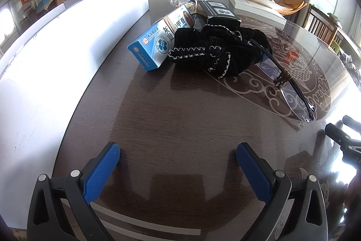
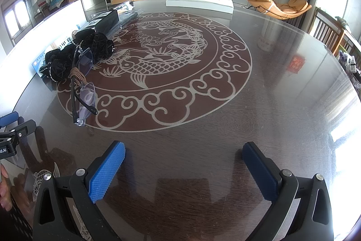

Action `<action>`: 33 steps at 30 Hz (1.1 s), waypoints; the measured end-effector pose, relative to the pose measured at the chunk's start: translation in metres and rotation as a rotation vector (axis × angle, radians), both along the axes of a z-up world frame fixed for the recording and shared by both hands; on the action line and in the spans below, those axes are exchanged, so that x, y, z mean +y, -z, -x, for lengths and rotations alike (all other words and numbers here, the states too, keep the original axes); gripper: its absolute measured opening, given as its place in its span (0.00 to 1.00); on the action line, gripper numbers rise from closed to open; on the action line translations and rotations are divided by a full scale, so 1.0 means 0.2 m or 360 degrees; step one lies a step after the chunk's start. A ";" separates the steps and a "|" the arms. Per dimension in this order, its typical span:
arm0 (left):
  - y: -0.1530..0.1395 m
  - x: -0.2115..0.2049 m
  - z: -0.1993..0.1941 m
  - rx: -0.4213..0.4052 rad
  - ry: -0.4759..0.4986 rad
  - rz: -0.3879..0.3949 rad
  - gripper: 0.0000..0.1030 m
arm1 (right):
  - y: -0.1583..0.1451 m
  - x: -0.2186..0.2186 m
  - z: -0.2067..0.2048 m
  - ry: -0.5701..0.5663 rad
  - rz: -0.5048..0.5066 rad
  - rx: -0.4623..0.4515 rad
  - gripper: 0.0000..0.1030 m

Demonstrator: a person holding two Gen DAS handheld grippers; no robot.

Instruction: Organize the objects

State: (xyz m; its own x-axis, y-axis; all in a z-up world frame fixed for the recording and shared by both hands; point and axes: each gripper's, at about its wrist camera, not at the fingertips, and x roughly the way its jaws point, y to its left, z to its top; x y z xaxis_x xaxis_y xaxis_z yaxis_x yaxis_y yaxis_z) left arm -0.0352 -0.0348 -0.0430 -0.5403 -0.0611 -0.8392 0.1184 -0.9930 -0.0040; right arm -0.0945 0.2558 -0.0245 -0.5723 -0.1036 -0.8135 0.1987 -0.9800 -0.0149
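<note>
A black velvet pouch (image 1: 216,49) with white stitching lies on the dark glass table (image 1: 180,119). Rimless glasses (image 1: 291,87) lean on its right side, lenses down toward the table. A blue-and-white medicine box (image 1: 155,44) lies tilted left of the pouch, and a black box (image 1: 216,10) sits behind it. My left gripper (image 1: 178,164) is open, well short of the pouch, nothing between its fingers. In the right wrist view the glasses (image 2: 83,87), pouch (image 2: 76,55) and black box (image 2: 101,19) sit at the left. My right gripper (image 2: 183,164) is open over bare table.
A long white box (image 1: 67,55) runs along the table's left side. A flat white box (image 2: 200,1) lies at the far edge. Wooden chairs (image 2: 329,31) stand at the right. The other gripper's body (image 2: 13,137) and a hand show at the left edge.
</note>
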 end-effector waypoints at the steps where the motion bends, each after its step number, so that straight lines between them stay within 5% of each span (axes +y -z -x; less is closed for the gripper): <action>1: 0.00 0.00 0.00 0.0000 0.0000 -0.0001 1.00 | 0.00 0.00 0.00 0.0000 0.0000 0.0000 1.00; 10: -0.01 -0.02 0.00 -0.0014 -0.0005 -0.0006 1.00 | -0.01 -0.03 0.03 -0.0070 -0.0009 -0.0097 1.00; 14: -0.01 -0.02 0.01 -0.0008 -0.0010 -0.0005 1.00 | -0.12 -0.17 0.06 -0.0278 0.0178 -0.0077 1.00; 17: -0.01 -0.02 0.02 -0.0005 -0.0014 -0.0004 1.00 | -0.16 -0.39 0.12 -0.0476 0.0138 -0.0058 0.99; 23: -0.01 -0.01 0.01 -0.0004 -0.0011 -0.0003 1.00 | -0.06 -0.72 0.29 -0.0711 0.0023 -0.0149 0.77; 28: -0.01 -0.01 0.02 0.0001 -0.0015 0.0000 1.00 | -0.07 -0.71 0.28 -0.0722 0.0003 -0.0086 0.23; 33: -0.01 -0.01 0.02 0.0002 -0.0019 0.0000 1.00 | -0.06 -0.50 0.20 -0.0570 -0.0016 -0.0029 0.21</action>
State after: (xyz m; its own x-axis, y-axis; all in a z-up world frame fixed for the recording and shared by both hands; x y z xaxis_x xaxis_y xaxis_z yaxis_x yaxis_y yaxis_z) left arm -0.0389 -0.0362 -0.0409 -0.5408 -0.0675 -0.8385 0.1302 -0.9915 -0.0041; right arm -0.1349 0.1560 -0.0129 -0.4863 -0.2870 -0.8253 0.5297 -0.8480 -0.0173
